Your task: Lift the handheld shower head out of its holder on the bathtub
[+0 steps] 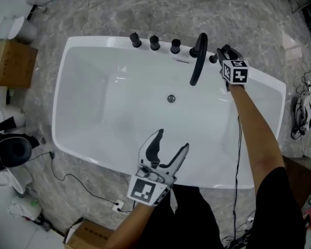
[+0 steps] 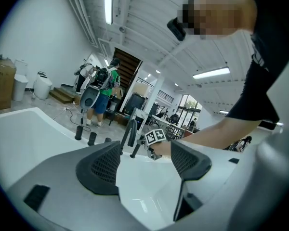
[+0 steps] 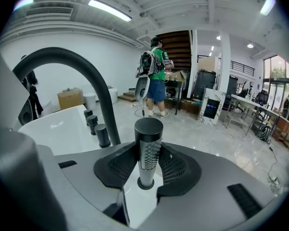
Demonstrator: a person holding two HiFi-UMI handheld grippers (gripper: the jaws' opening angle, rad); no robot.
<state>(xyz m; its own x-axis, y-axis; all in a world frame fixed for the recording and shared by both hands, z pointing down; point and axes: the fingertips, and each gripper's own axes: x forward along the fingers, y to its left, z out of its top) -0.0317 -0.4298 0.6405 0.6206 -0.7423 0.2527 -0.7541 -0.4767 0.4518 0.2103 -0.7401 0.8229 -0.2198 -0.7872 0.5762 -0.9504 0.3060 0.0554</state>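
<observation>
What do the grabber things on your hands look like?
Both the left gripper and the right gripper are grey two-jaw claws with dark dimpled pads. Each carries a white cube with black square markers. A thin black cable runs along the right arm. The sleeve is short and black.

- One white bathtub (image 1: 93,87).
- Three black knobs (image 1: 154,42) in a row on its rim, at 12 o'clock.
- One bent black tap (image 1: 199,61), at 1 o'clock.
- One shower head (image 3: 148,148).
- One drain (image 1: 171,98).
- Two grippers: the left hand-held gripper (image 1: 173,138) at 6 o'clock, the right hand-held gripper (image 1: 223,56) at 1 o'clock.
- Two brown boxes (image 1: 13,64), at 9 and 7 o'clock.
</observation>
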